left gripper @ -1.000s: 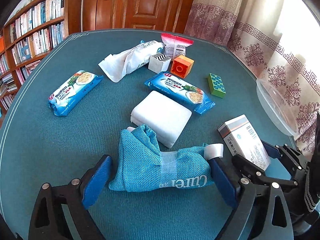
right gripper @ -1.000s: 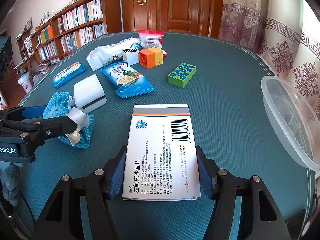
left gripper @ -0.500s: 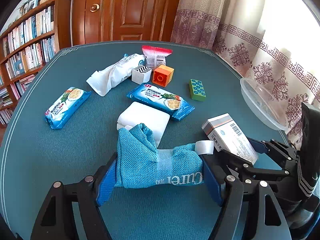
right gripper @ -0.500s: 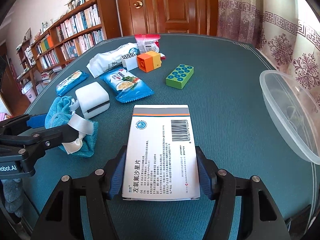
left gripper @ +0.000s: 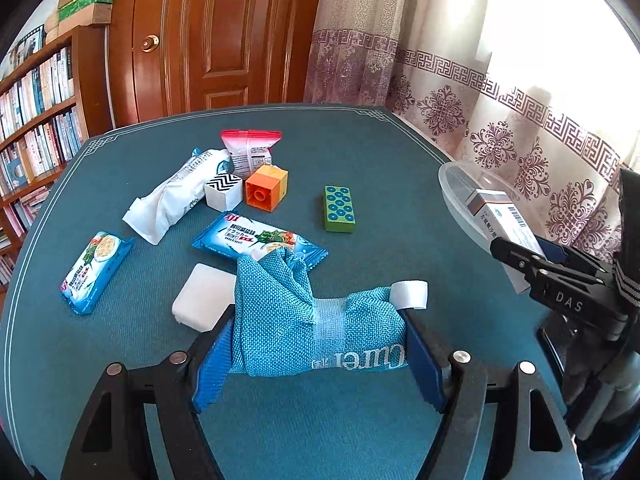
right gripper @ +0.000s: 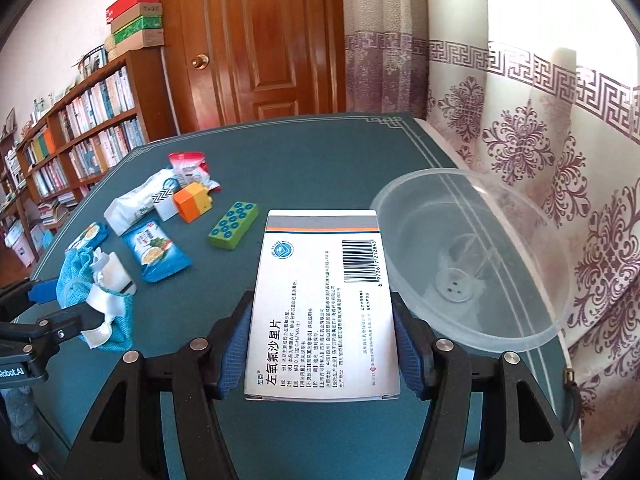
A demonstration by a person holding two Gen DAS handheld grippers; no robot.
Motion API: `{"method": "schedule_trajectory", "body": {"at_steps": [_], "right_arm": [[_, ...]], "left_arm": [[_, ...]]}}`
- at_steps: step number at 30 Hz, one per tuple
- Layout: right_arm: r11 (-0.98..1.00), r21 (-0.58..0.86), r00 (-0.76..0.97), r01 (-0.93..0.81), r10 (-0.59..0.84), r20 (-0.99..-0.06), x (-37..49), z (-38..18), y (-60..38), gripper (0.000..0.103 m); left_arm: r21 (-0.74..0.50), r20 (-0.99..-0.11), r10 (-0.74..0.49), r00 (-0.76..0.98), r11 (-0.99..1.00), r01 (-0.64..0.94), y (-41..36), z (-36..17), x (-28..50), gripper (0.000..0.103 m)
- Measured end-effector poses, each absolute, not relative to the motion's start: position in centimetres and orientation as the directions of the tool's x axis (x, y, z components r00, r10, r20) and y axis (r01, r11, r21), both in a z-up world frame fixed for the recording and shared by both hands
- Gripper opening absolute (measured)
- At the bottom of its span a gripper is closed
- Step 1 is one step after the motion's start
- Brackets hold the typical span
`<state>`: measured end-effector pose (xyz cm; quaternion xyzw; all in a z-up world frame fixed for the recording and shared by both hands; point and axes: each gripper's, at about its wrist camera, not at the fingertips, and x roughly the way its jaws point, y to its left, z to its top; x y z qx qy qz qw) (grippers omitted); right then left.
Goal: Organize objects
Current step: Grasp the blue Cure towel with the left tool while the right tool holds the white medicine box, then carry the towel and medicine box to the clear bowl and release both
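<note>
My left gripper (left gripper: 316, 344) is shut on a rolled blue cloth (left gripper: 304, 320) with a white band and holds it above the green table. It also shows at the left of the right wrist view (right gripper: 96, 304). My right gripper (right gripper: 324, 348) is shut on a white medicine box (right gripper: 324, 300) and holds it raised beside a clear plastic bowl (right gripper: 472, 256) at the table's right edge. In the left wrist view the box (left gripper: 500, 220) is in front of the bowl (left gripper: 456, 184).
On the table lie a white block (left gripper: 200, 300), two blue cracker packs (left gripper: 256, 240) (left gripper: 96, 268), a white pouch (left gripper: 176, 196), a zigzag cube (left gripper: 223, 196), an orange brick (left gripper: 266, 188), a green brick (left gripper: 339, 209) and a pink packet (left gripper: 250, 152). A bookshelf (right gripper: 80, 136) stands left.
Both grippers have lifted with their loads. The left closed onto the cloth and raised it. The right carried the box up and toward the bowl.
</note>
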<state>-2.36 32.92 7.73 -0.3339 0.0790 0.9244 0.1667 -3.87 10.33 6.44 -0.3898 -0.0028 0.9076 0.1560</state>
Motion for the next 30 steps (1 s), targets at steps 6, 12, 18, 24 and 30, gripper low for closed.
{"method": "schedule_trajectory", "body": {"at_steps": [6,12,18,24,30], "right_arm": [[-0.871,0.022,-0.672,-0.491,0.363,-0.645,-1.1,8.3,38.6,0.064],[-0.81,0.015,-0.619,-0.586,0.436,-0.653,-0.3,8.2,43.5,0.064],[-0.783,0.011,-0.598,-0.622,0.466,-0.652,-0.1,8.1,45.6,0.064],[-0.77,0.013,-0.583,-0.638,0.472,-0.661,-0.2,7.5,46.5,0.064],[-0.761,0.023,-0.581,-0.648,0.475,-0.661,-0.1,7.4,47.2,0.067]], "left_arm": [[-0.132,-0.708,0.314,-0.632,-0.939,-0.318,12.6,6.8,-5.0,0.079],[-0.116,-0.691,0.329,-0.644,-0.93,-0.35,15.2,8.0,-6.6,0.079],[-0.112,-0.672,0.364,-0.644,-0.91,-0.398,18.8,9.2,-8.6,0.079],[-0.11,-0.672,0.396,-0.626,-0.889,-0.444,22.4,9.7,-9.7,0.079],[-0.105,-0.667,0.424,-0.613,-0.868,-0.486,25.2,9.9,-10.6,0.079]]}}
